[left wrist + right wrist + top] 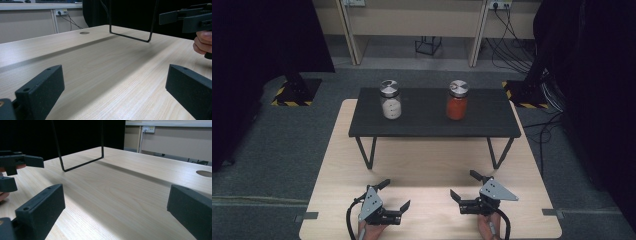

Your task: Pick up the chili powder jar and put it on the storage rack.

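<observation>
At the worktop's near edge: your left hand-held gripper (394, 195) and right hand-held gripper (463, 185) gaped wide, empty.
Progress: white jar (391, 99) and red jar (457, 100) stood untouched; seemingly everything remained.

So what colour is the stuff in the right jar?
Orange-red, clearest in the high view: right jar.

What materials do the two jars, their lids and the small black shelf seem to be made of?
Both jars, the white-filled jar and the red-filled jar, look like clear glass, or maybe plastic, since their contents show through. The lids appear to be brushed metal: silvery and reflective. The shelf has a matte black top, material unclear, on thin bent legs, probably metal rod.
</observation>
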Action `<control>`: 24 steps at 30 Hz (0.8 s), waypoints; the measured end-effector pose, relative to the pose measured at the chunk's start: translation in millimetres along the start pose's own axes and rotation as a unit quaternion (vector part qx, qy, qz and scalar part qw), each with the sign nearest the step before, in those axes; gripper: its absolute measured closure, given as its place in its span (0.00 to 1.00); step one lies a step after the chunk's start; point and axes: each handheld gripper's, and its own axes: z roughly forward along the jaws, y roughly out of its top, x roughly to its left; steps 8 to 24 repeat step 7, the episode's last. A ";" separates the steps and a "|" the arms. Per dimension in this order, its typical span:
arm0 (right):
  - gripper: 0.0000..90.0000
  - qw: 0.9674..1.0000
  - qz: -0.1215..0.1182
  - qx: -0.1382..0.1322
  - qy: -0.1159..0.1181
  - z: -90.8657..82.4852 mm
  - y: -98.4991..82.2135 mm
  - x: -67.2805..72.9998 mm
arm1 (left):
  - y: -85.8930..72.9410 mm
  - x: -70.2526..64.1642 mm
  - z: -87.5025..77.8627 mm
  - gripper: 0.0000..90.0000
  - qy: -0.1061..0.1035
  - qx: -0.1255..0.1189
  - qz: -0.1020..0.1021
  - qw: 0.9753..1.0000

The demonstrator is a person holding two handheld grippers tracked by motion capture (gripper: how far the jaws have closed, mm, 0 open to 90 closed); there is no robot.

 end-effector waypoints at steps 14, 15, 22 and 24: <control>0.02 1.000 0.000 -0.002 0.000 -0.3 -0.1 -0.3 | 0.2 0.1 0.1 0.02 0.000 0.000 0.000 1.000; 0.02 1.000 0.000 -0.002 0.000 -0.3 -0.1 -0.3 | 0.2 0.1 0.1 0.02 0.000 0.000 0.000 1.000; 0.02 1.000 0.000 -0.002 0.000 -0.3 -0.1 -0.3 | 0.2 0.1 0.1 0.02 0.000 0.000 0.000 1.000; 0.02 1.000 0.000 -0.002 0.000 -0.3 -0.1 -0.3 | 0.2 0.1 0.1 0.02 0.000 0.000 0.000 1.000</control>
